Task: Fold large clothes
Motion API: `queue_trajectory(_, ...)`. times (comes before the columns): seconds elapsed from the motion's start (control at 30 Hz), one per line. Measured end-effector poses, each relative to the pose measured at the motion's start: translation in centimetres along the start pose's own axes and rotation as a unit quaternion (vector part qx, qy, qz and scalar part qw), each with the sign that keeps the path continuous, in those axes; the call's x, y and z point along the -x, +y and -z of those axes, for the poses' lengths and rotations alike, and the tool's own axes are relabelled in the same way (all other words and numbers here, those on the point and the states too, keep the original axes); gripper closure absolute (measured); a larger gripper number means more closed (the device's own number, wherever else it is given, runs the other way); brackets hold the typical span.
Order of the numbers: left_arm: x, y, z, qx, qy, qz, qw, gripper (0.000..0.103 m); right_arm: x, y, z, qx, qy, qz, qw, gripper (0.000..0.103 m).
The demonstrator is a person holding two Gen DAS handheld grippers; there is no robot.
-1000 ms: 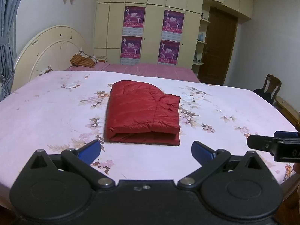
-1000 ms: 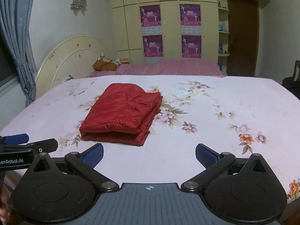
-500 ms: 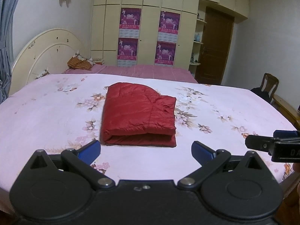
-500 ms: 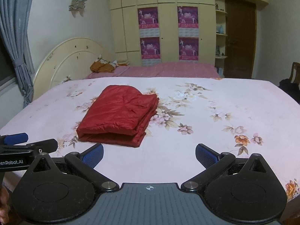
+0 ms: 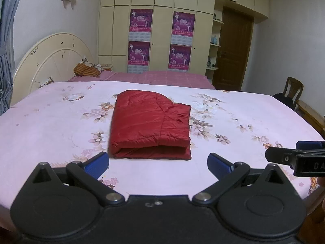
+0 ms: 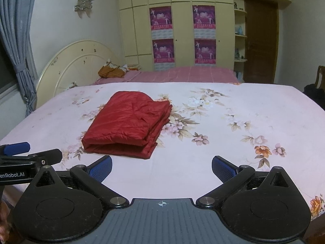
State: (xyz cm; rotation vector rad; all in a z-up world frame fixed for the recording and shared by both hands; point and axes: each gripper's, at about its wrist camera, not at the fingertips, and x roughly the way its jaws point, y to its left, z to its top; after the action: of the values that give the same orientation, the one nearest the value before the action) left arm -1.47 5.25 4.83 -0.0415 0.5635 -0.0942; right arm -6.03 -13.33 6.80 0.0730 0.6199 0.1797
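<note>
On floral bed, red jacket lay folded, untouched; left tongs spread wide, empty; right tongs likewise wide, empty.

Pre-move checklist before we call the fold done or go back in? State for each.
1. Red jacket folded into a compact stack: ok.
2. Jacket fully on the floral bedsheet, away from the edges: ok.
3. Left tongs open, holding nothing: ok.
4. Right tongs open, holding nothing: ok.
5. Both tongs short of the jacket, not touching it: ok.
6. Layers aligned: not ok, the near edge gapes and lower layers stick out along the right side.
7. Sleeves tucked inside: cannot tell, hidden by the top layer.
</note>
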Motion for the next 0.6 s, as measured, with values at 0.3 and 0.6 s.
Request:
queue_trajectory(0.3,-0.02,0.00,-0.02,0.000,0.000,0.000,1.0000,0.000,-0.21,-0.16,-0.07,0.001,0.001,-0.002,1.000,0.000)
queue_trajectory(0.6,0.03,0.00,-0.16,0.000,0.000,0.000,1.0000,0.000,-0.32,-0.52,-0.28,0.004,0.002,-0.003,1.000,0.000)
